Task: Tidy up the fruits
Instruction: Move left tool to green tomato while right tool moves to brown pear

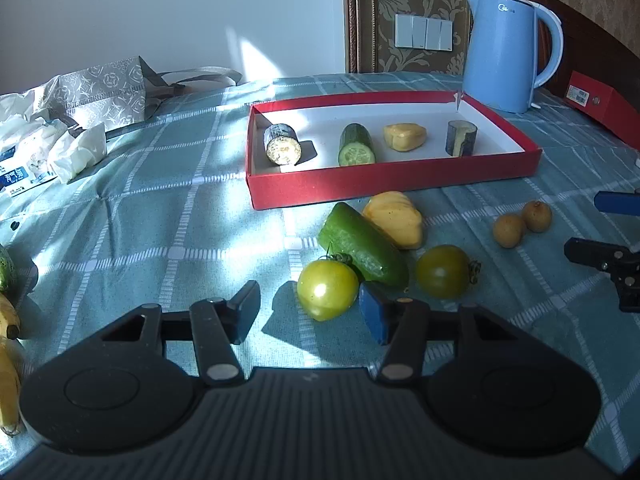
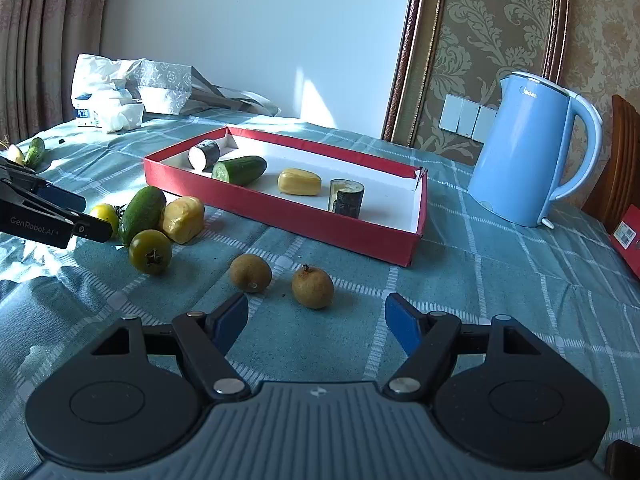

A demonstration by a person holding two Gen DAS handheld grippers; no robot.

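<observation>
Hovering spread over the table, left gripper (image 1: 310,314) framed one of two green tomatoes (image 1: 327,295) unpinched; right gripper (image 2: 316,322), spread and empty, faced two longans (image 2: 312,286); beyond, four pieces in red tray (image 1: 380,188).

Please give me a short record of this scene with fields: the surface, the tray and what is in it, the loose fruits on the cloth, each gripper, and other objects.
surface: table with checked teal cloth
tray: red box, white inside
in tray: two dark cut cylinders, half cucumber, yellow piece
loose fruits: whole cucumber, yellow piece, two green tomatoes, two small brown fruits
left gripper: open, beside the lighter tomato, not pressing it
right gripper: open, empty, just short of the brown fruits
other: blue kettle, bags, bananas
</observation>
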